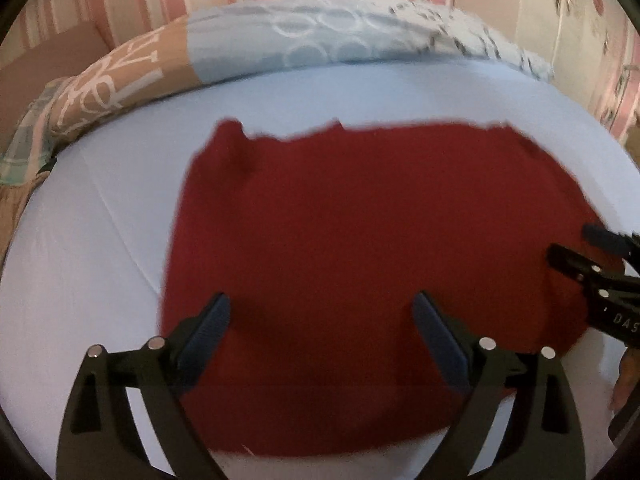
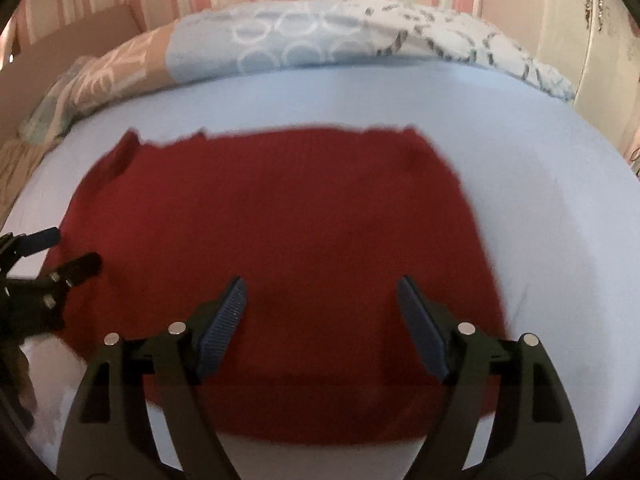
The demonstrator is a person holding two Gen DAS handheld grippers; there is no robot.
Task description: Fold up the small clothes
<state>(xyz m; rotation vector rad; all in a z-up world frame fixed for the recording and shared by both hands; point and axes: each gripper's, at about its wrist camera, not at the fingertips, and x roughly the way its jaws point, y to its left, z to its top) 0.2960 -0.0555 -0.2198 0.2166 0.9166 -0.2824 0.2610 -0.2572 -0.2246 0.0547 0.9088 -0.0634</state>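
Red knitted garment [image 1: 360, 260] lies flat mid-sheet [image 1: 100, 280], below the patterned duvet [image 1: 280, 36]. It looks like one fold is already in; more probably remain. Left gripper [image 1: 322, 312] and right gripper [image 2: 320, 296] hover side by side over its near edge, tilted downward, jaws wide apart, gripping nothing.

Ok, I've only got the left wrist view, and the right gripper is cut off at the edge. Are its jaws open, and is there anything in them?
Observer: They're open. The right gripper has its pads spread over the red garment, with nothing between them.
Operator: And the garment's right edge, behind that gripper?
Observer: It ends on the blue sheet, and there is bare sheet beyond it.
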